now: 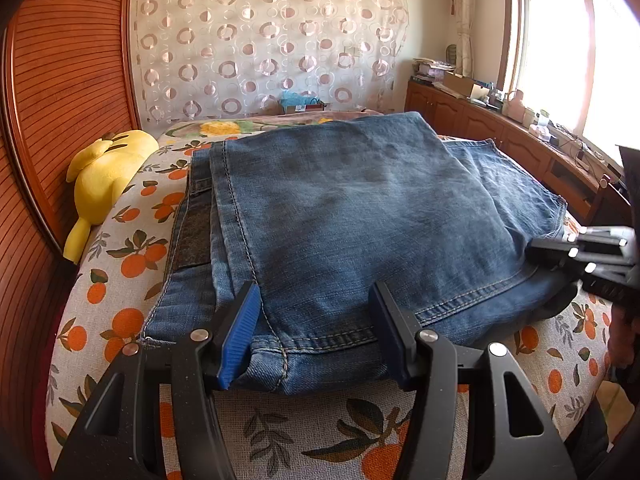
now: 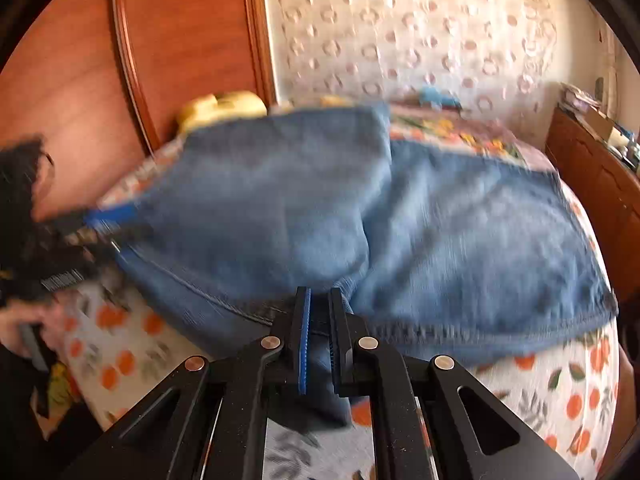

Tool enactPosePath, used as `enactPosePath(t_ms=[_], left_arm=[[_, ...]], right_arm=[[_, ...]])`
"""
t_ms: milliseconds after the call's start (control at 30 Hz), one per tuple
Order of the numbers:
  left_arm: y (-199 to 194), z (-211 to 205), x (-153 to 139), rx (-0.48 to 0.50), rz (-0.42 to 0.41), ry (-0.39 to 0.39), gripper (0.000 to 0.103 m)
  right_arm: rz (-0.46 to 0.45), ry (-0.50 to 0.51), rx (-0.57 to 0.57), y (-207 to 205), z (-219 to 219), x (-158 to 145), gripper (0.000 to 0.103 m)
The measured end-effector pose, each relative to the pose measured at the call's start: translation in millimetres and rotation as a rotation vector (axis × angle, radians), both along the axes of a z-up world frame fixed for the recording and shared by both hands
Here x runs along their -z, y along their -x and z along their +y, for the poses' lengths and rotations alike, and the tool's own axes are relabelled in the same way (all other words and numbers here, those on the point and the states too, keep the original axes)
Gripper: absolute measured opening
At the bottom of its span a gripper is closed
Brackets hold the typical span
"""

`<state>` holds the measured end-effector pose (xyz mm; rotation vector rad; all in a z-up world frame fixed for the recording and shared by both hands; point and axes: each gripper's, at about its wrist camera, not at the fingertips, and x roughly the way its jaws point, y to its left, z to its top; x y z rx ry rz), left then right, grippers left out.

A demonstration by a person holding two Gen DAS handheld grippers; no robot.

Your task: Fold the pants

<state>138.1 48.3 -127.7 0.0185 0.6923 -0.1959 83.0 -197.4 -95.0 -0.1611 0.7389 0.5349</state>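
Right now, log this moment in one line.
jeans folded on bed | left hand-held gripper open | right hand-held gripper gripping jeans

Left wrist view: low, close over near edge of folded blue denim pants [image 1: 352,216], facing the circle-patterned curtain [image 1: 264,40]. Right wrist view: equally close, blurred, further right, same heading. Shared: pants, orange-print bedspread [image 1: 120,248], yellow plush toy [image 1: 104,176].
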Motion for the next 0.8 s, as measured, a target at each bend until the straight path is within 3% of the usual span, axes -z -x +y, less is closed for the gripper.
enactPosePath(t_ms=[167,333,400,467,500,667,800], left_arm=[[0,2,-1,-0.003,-0.001,-0.001,0.057],[0,1,-1,-0.003,-0.002,-0.001,0.057],[1,2,-1,-0.004,-0.002,-0.001,0.057],[1,1,-1,-0.004,-0.002,0.001,0.057],[1,2,-1,-0.004,-0.002,0.003,0.057],[2,1,-3,-0.008,-0.011,0.01,0.057],[8,-3,-5,-0.027,-0.045,-0.004,0.058]], right_arm=[[0.026,-0.035,0.015,-1,-10,1,0.008],[-0.008,-0.089,0.062,8,-52,-13,0.011],[-0.026,-0.102,0.115,8,-80,-17,0.02],[-0.035,-0.102,0.185,3,-113,-17,0.037],[-0.033,-0.093,0.217,2,-127,-17,0.039],[-0.011,-0.06,0.364,-20,-197,-10,0.04],[0.052,-0.089,0.424,-38,-233,-3,0.04]])
